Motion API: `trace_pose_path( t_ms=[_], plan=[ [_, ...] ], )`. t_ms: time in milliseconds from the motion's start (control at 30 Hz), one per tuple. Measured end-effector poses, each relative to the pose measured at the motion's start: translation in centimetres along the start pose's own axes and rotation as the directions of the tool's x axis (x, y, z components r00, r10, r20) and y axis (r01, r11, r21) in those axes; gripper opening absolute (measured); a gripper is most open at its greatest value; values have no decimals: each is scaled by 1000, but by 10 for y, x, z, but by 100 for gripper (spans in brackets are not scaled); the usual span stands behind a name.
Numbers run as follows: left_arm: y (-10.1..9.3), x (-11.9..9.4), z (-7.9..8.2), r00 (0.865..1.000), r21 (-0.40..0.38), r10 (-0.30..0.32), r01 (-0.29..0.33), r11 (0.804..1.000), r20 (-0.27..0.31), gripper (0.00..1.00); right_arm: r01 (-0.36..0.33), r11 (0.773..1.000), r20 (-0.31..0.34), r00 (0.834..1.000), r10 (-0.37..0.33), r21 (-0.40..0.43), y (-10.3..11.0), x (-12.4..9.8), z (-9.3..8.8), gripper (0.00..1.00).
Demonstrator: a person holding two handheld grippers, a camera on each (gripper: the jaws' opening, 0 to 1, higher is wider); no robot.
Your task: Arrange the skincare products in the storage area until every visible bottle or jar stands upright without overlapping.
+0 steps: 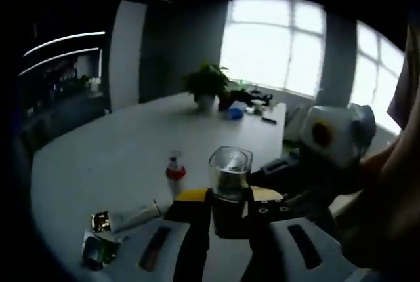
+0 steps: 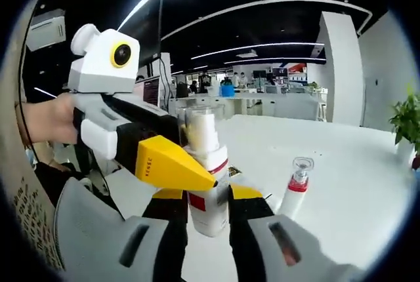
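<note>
Both my tools, left tool [image 1: 230,206] and right tool [image 2: 209,206], grasp one spray bottle [image 2: 207,183] above the white bench [image 1: 118,151]; office windows [image 1: 275,42] behind.

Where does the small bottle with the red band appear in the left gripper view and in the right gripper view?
Left gripper view: the small bottle stands on the white table, left of centre, beside the large bottle.
Right gripper view: the small bottle stands right of centre, to the right of the large bottle.
Shared landmark: the potted plant, at top centre in the left gripper view and at the right edge in the right gripper view.
</note>
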State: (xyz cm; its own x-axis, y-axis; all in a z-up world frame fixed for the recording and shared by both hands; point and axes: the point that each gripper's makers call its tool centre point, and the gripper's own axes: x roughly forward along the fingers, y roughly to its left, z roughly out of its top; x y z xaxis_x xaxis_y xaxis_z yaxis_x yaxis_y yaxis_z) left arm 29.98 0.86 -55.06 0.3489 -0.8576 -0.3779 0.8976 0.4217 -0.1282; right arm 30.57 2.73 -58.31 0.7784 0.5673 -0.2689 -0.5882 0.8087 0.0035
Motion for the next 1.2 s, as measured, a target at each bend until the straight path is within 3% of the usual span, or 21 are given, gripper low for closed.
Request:
trace_pose_path(
  t_ms=[667,1200],
  plan=[
    [3,31,-32,993,118,24,-11,993,-114,19,63,997,-127,990,-68,-48,-18,11,-42,22],
    [17,59,-75,980,95,4,15,995,-200,19,72,997,-250,965,-78,-33,-30,30,-93,22]
  ],
)
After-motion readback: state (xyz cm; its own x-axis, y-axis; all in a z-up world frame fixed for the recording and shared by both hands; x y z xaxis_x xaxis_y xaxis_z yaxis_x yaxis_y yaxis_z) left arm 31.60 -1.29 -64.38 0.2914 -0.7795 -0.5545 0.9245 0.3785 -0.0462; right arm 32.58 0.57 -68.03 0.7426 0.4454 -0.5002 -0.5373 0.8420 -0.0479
